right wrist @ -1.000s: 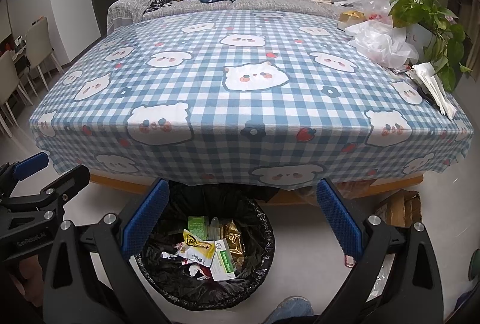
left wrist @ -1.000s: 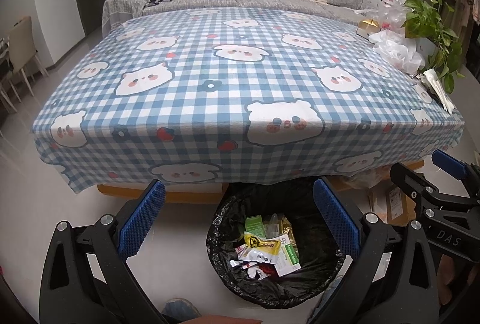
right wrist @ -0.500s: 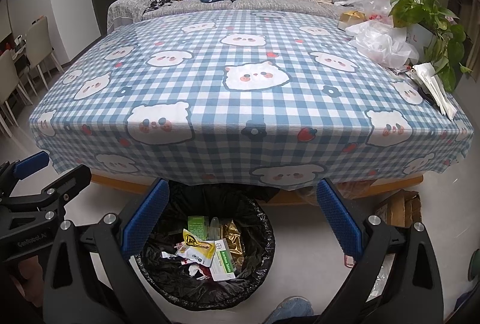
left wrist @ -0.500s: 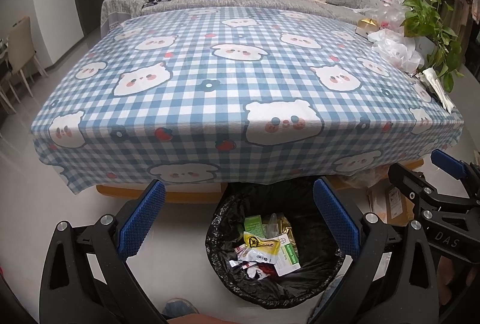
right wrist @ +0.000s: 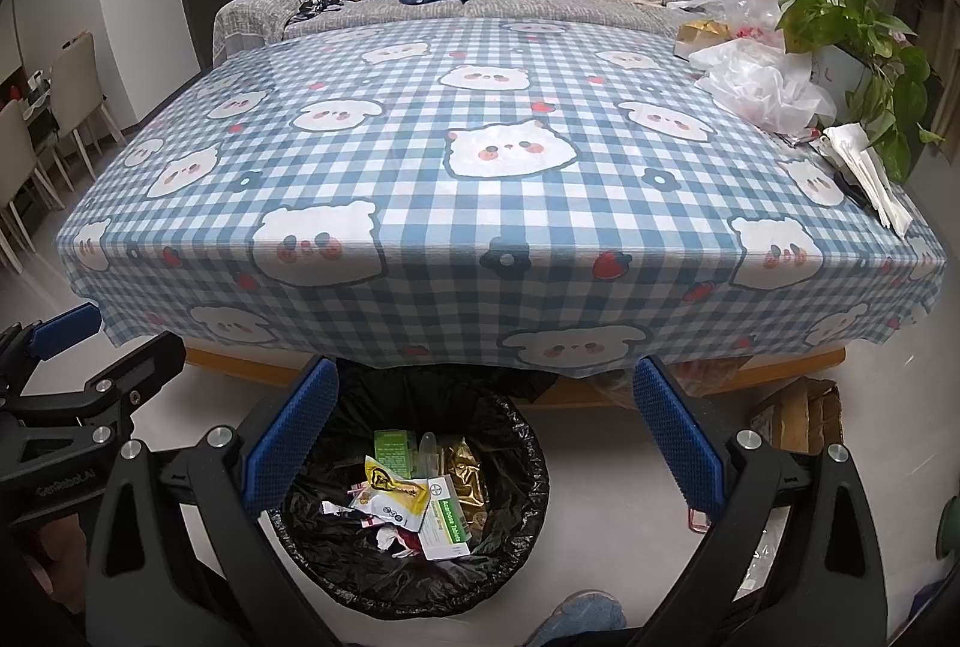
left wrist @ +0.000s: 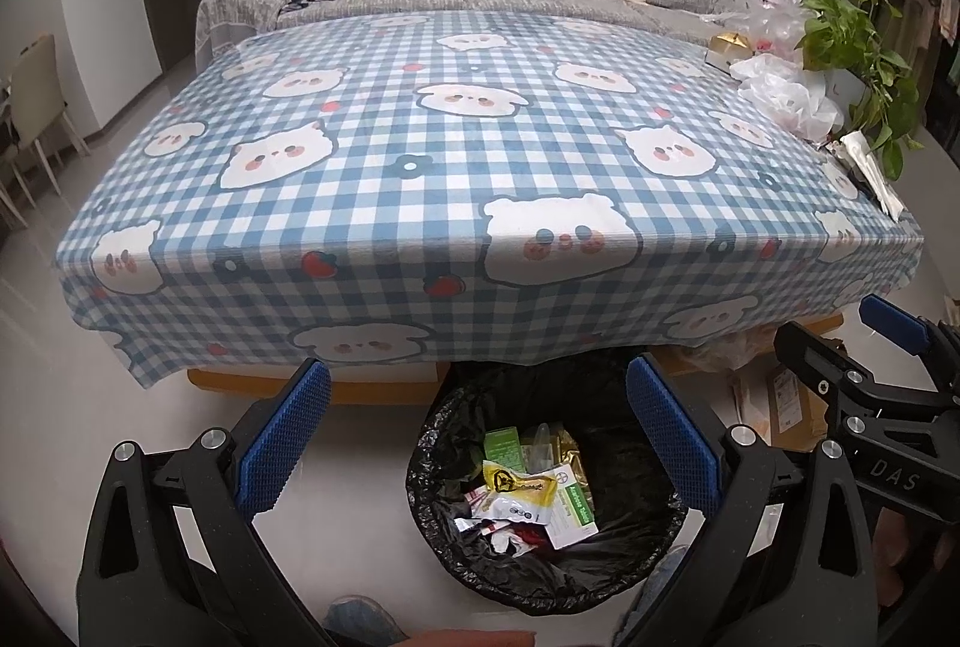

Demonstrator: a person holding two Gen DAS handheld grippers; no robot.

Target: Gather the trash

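Black-lined bin (left wrist: pixel 543 503) at the tabletop's (left wrist: pixel 420 137) near edge already holds the wrappers (left wrist: pixel 528 491); both grippers, left (left wrist: pixel 477 437) and right (right wrist: pixel 486 437), hover above with jaws wide and empty; sensible next: scan the far-right clutter (right wrist: pixel 762 83) before finishing.

Left gripper (left wrist: pixel 478 437) drifted slightly leftward — right gripper (right wrist: pixel 486 437) unmoved.

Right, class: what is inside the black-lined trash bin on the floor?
Inside the trash bin lie a yellow-and-white packet, a green-and-white box, a green carton, gold foil and crumpled scraps. Anything underneath is covered.
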